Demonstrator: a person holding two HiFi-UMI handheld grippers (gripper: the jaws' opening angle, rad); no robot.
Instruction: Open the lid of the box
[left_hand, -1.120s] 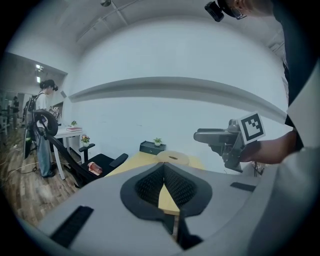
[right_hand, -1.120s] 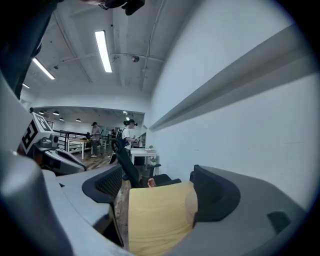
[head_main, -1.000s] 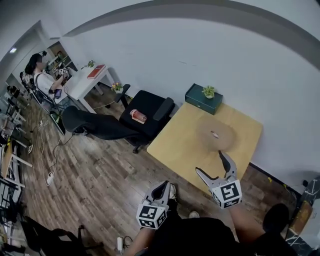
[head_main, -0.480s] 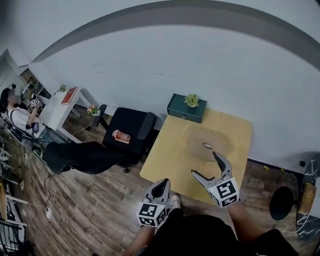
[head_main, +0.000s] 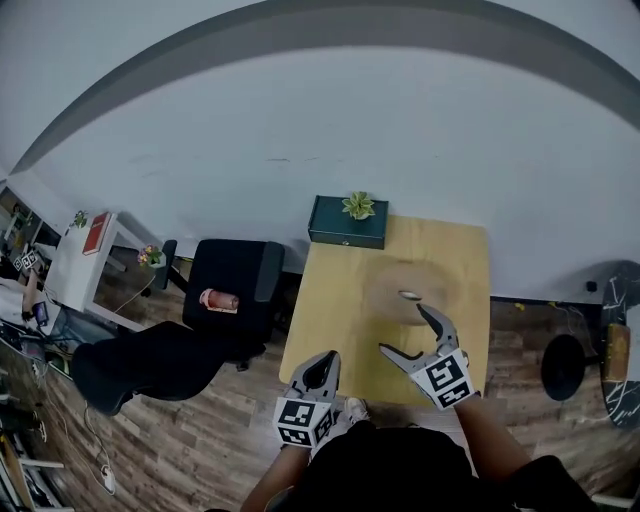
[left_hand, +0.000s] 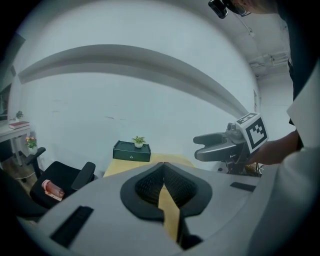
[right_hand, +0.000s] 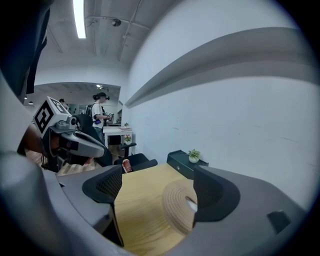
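A round tan woven box (head_main: 410, 290) with a small pale knob on its lid sits on the light wooden table (head_main: 330, 310). At the table's back edge stands a dark green box (head_main: 347, 222) with a little potted plant (head_main: 357, 206) on top. My right gripper (head_main: 405, 332) hangs open just in front of the woven box without touching it; in the right gripper view that box (right_hand: 177, 202) lies between and beyond the spread jaws (right_hand: 157, 187). My left gripper (head_main: 322, 370) is shut and empty at the table's near edge, pointing toward the green box (left_hand: 131, 151).
A black office chair (head_main: 235, 290) with a red item on its seat stands left of the table. Further left is a white desk (head_main: 85, 250). A black stool (head_main: 563, 367) is at the right. The white wall runs behind the table.
The view has swung so that the table sits nearer the centre. Both grippers have moved toward the table, the right one closer to the woven box. Neither pair of jaws has changed.
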